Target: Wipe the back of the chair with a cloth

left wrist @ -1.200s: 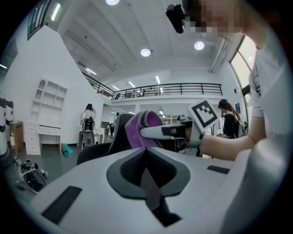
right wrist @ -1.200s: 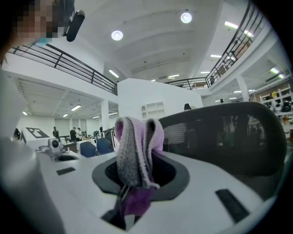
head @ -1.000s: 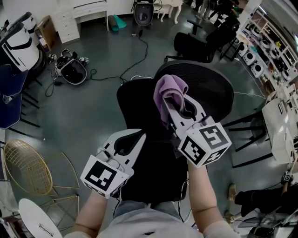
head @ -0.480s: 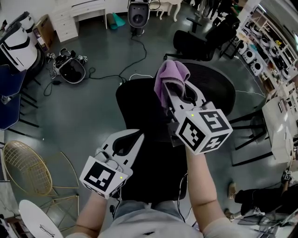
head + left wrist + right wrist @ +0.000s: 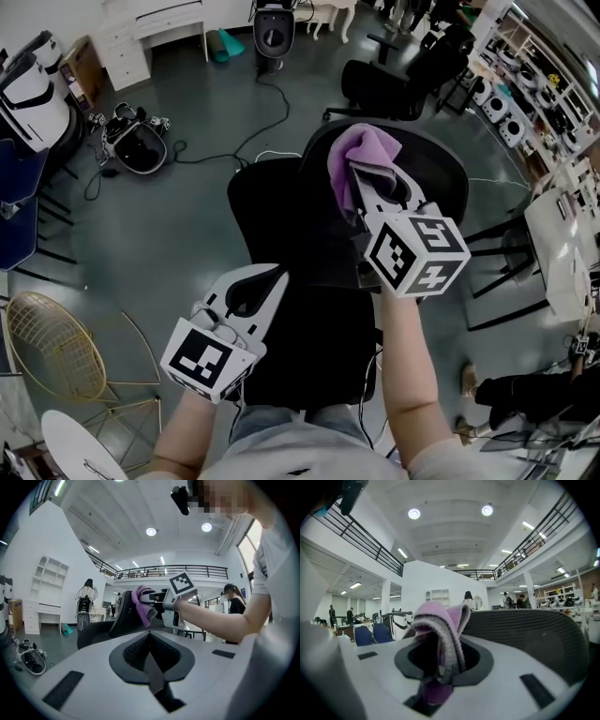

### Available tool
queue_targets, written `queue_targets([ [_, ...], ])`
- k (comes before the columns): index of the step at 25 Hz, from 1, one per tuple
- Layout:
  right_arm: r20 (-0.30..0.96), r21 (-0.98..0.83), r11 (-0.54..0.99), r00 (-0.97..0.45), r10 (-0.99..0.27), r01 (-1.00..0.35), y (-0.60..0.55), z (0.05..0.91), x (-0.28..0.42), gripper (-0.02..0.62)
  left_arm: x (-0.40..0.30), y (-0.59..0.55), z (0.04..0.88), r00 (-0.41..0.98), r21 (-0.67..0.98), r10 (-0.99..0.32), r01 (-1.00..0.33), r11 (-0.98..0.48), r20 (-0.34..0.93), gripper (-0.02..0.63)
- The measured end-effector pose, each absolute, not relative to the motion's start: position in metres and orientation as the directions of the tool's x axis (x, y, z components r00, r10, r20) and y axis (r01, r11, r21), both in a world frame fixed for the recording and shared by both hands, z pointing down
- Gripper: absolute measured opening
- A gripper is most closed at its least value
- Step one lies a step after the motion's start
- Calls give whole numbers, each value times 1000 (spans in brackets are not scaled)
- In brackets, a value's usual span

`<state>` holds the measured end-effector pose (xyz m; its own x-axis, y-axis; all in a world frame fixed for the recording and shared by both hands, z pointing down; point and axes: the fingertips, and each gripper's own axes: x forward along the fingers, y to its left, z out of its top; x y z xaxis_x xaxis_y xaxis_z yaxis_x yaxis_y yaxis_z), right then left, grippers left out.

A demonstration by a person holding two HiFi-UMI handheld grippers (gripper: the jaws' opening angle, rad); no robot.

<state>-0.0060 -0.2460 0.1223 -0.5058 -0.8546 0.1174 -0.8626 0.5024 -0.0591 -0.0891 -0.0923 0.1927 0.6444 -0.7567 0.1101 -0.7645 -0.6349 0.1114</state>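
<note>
A black office chair (image 5: 281,225) stands right below me, its mesh back (image 5: 441,183) curving at the upper right. My right gripper (image 5: 364,183) is shut on a purple cloth (image 5: 361,150) and holds it at the top edge of that back. In the right gripper view the cloth (image 5: 440,625) bulges out of the jaws, with the mesh back (image 5: 534,630) just to the right. My left gripper (image 5: 279,274) hovers lower left over the chair, shut with nothing in it. In the left gripper view the cloth (image 5: 142,603) sits against the chair back (image 5: 123,617).
A gold wire chair (image 5: 52,337) stands at the lower left and a blue chair (image 5: 19,202) at the left edge. A second black chair (image 5: 394,84) is behind. Cables and a round device (image 5: 141,148) lie on the grey floor. A white table (image 5: 558,248) is at the right.
My right gripper has carried the purple cloth up and to the right along the chair back. The left gripper has stayed put.
</note>
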Motion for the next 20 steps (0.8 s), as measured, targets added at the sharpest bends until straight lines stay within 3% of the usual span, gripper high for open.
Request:
queue_targets([
  [20, 127, -35, 251, -253, -959, -967, -251, 128, 118, 103, -52, -97, 194, 703, 120, -702, -711, -693, 108, 12],
])
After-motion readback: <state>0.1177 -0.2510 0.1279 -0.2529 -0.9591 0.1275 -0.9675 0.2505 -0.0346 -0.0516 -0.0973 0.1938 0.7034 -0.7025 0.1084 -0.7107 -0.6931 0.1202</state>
